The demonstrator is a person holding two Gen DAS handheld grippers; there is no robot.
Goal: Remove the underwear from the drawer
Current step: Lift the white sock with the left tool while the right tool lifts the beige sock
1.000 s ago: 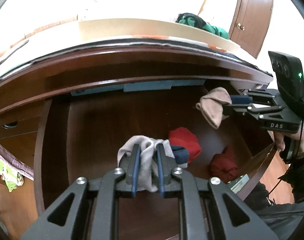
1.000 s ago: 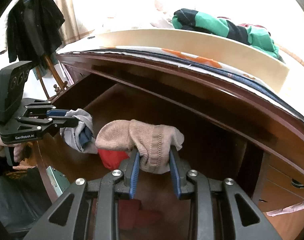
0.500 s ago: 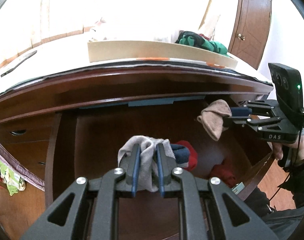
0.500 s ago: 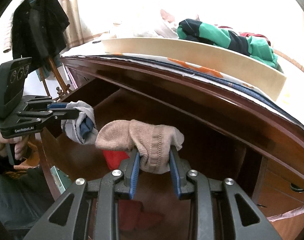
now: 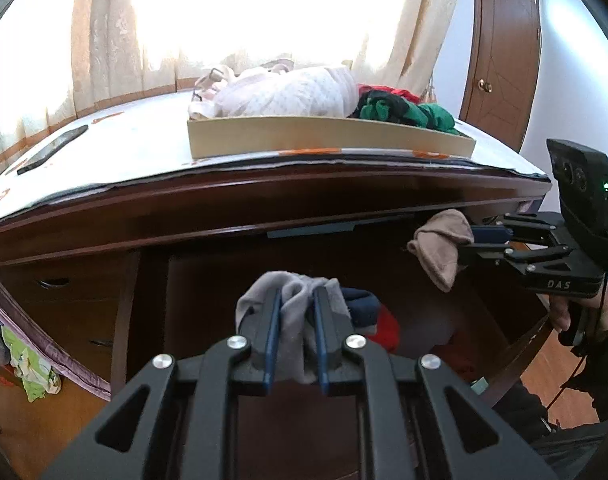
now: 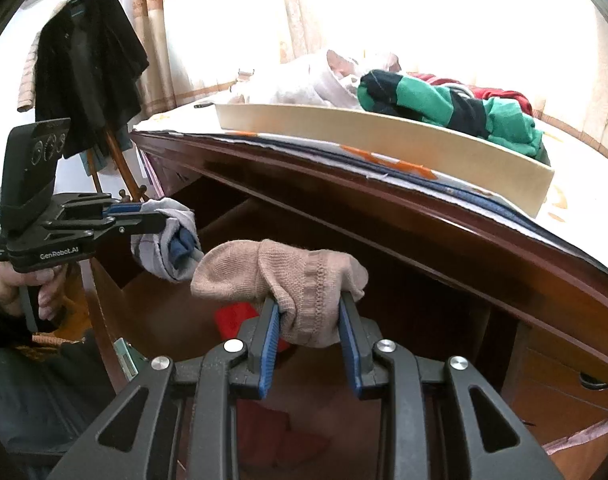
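My left tool [image 5: 296, 320] is clamped on a grey garment [image 5: 292, 300], my right tool [image 6: 309, 320] on a beige knit piece [image 6: 280, 276]; both hang above the open drawer [image 6: 104, 300]. Both are light, limp and compressible. A pinch mid-bunch should hold, I judge.

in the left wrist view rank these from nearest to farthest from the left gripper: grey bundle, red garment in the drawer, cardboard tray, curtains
1. grey bundle, clamped in the left gripper.
2. red garment, just right, low in the drawer.
3. cardboard tray, up on the dresser top.
4. curtains, behind everything at the window.
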